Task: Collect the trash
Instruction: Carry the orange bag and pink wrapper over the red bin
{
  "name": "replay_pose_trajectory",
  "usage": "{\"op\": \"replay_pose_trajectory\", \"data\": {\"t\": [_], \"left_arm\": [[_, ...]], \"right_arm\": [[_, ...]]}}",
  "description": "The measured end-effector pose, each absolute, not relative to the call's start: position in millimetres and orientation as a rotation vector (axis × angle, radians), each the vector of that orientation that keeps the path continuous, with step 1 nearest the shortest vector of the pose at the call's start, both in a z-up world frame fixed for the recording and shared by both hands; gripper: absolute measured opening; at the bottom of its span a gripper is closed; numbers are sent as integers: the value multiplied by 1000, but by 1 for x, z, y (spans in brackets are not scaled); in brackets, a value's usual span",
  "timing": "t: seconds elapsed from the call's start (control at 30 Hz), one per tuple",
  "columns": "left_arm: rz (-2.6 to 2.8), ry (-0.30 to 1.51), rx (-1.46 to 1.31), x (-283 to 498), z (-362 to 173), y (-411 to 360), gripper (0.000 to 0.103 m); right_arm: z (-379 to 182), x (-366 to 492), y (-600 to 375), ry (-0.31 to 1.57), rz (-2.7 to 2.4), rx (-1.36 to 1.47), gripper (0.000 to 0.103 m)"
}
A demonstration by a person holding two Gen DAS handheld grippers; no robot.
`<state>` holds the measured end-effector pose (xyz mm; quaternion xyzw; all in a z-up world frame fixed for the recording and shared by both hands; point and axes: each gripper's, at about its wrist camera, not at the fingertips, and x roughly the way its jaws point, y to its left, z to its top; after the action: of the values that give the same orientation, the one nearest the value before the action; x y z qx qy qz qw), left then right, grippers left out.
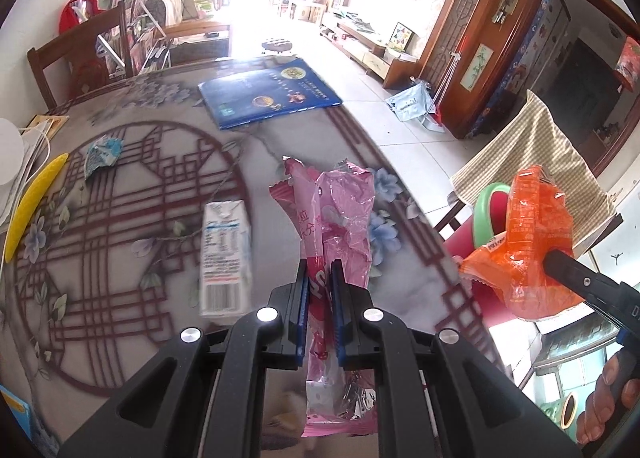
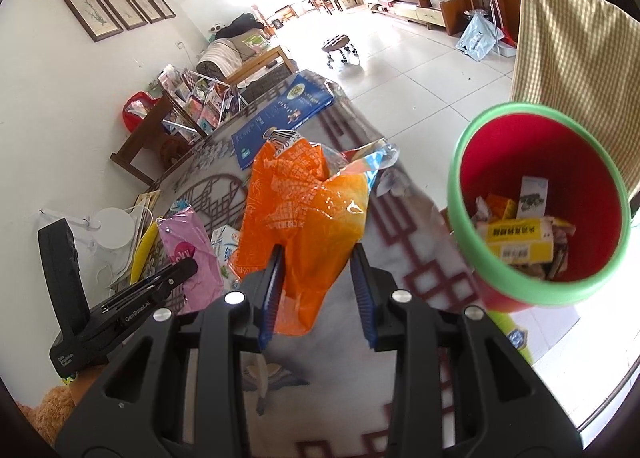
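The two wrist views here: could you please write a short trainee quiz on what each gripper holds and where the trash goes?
1. True or false: the left gripper is shut on a pink wrapper.
2. What does the right gripper hold? A. milk carton B. orange wrapper C. blue booklet
3. Fill in: the red bin has a ____ rim.

Key: 1 true. 2 B, the orange wrapper; the milk carton and blue booklet lie on the table. 3 green.
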<state>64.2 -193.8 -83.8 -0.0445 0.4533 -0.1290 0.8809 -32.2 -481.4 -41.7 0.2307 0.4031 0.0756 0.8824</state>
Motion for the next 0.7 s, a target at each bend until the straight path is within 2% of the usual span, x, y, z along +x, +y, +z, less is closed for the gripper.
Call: {"op": "replay_pose_trajectory", "data": {"t": [0.37, 0.7], "left_arm": [[-372, 921, -71, 67, -67, -273, 8], [-572, 927, -36, 91, -57, -378, 8]], "right_arm": [[-55, -33, -572, 831, 37, 530, 33], [-65, -49, -654, 804, -140, 582, 34]]}}
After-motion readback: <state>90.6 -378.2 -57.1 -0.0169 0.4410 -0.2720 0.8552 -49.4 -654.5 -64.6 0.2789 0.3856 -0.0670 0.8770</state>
